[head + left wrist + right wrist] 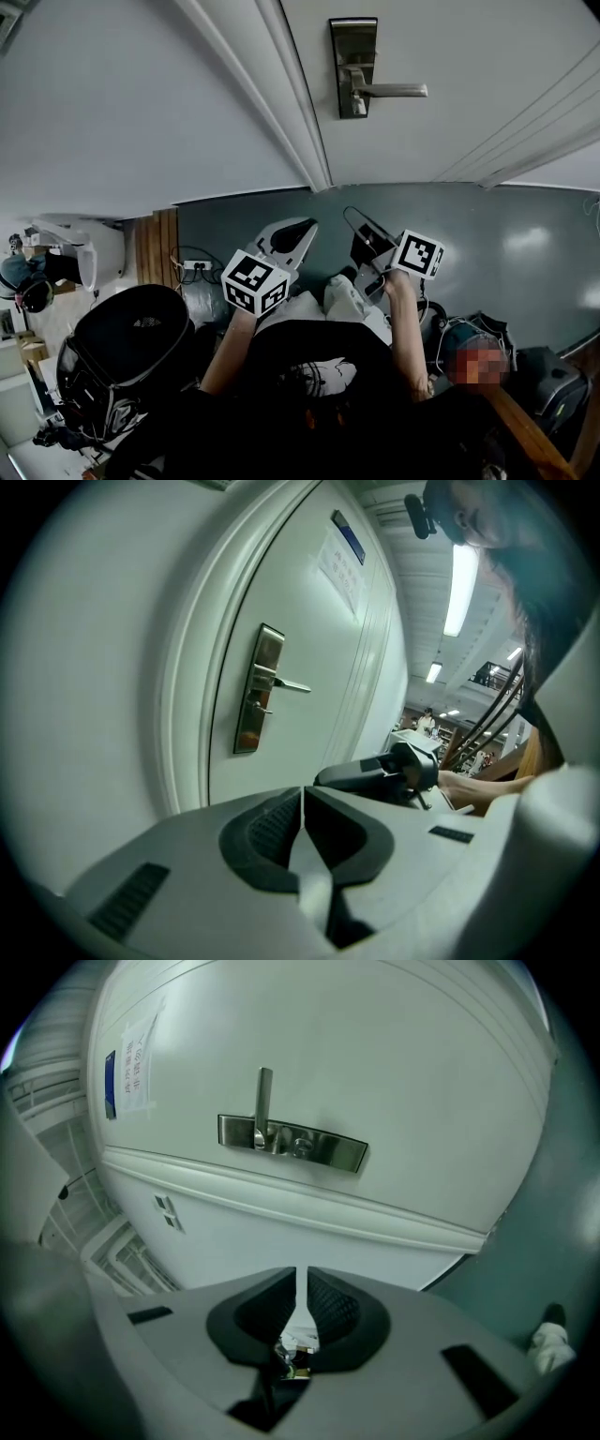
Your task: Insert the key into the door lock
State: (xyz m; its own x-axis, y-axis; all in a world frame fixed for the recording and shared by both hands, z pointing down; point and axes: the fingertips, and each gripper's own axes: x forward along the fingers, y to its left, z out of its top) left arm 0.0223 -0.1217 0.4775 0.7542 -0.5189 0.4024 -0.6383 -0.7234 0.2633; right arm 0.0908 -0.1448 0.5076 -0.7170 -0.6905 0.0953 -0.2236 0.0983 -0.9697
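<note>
The white door carries a steel lock plate with a lever handle (353,67), also in the left gripper view (258,688) and the right gripper view (292,1143); its keyhole (301,1147) sits beside the lever. My right gripper (367,246) hangs well short of the door, shut on a thin pale key (298,1299) seen edge-on between its pads, with small metal bits at the base. A thin wire loop (361,217) rises from it. My left gripper (292,231) is beside it, shut with nothing in it (302,808). Both aim at the door.
The white door frame (281,103) runs diagonally left of the lock. Grey-green floor (506,253) lies below. A black bag (127,361) and a power strip (197,265) sit at the left. More bags (487,342) lie at the lower right.
</note>
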